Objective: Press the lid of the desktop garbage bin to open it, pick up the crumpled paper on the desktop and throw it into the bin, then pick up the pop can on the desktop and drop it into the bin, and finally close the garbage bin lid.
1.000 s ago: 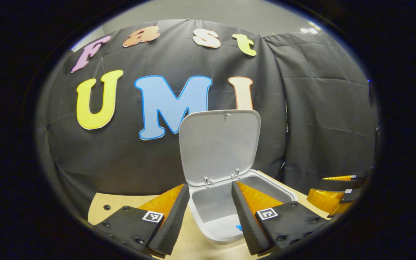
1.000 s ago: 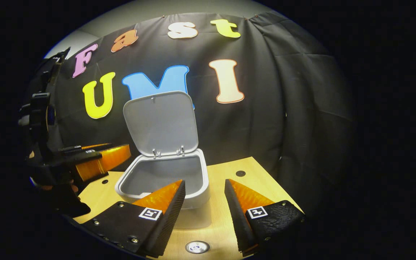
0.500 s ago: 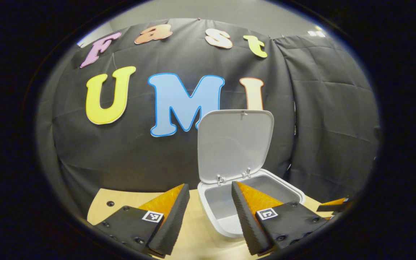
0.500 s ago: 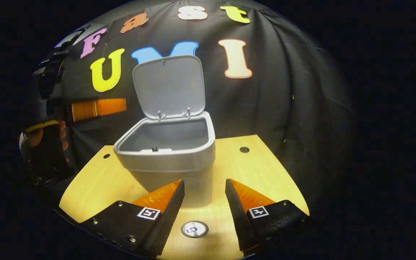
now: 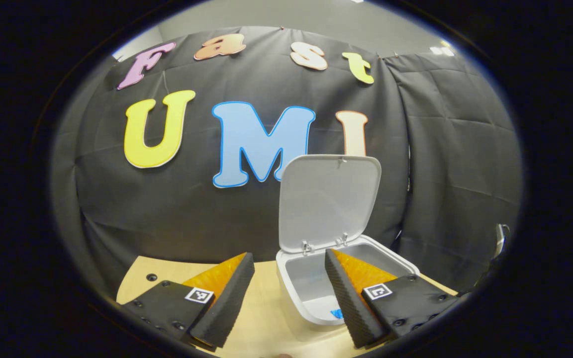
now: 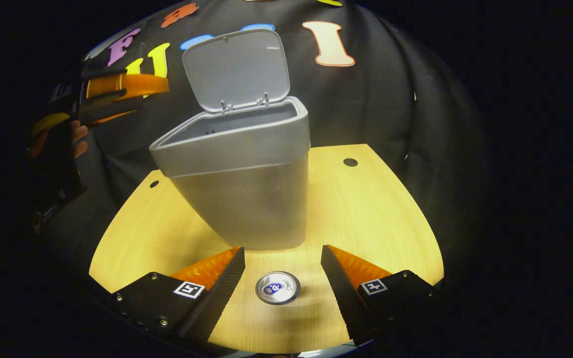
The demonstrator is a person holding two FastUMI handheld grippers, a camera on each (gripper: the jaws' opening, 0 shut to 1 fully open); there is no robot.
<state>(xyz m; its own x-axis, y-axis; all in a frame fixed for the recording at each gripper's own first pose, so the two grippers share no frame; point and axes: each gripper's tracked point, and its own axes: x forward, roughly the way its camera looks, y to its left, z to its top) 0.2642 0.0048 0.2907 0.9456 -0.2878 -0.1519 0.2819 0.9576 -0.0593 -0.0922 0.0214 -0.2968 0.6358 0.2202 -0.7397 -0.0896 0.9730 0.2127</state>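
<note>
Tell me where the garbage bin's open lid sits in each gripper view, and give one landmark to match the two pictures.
Left gripper view: the lid stands upright right of centre, above the bin, behind the left gripper.
Right gripper view: the lid is at the top, left of centre, above the bin; the right gripper is below.
Shared landmark: the lid's two hinges at the bin's back rim.

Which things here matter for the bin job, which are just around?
Job:
bin, lid up
can, upright on the table between the open right gripper's fingers
left gripper, open, above the bin

Around:
table
table holes
</note>
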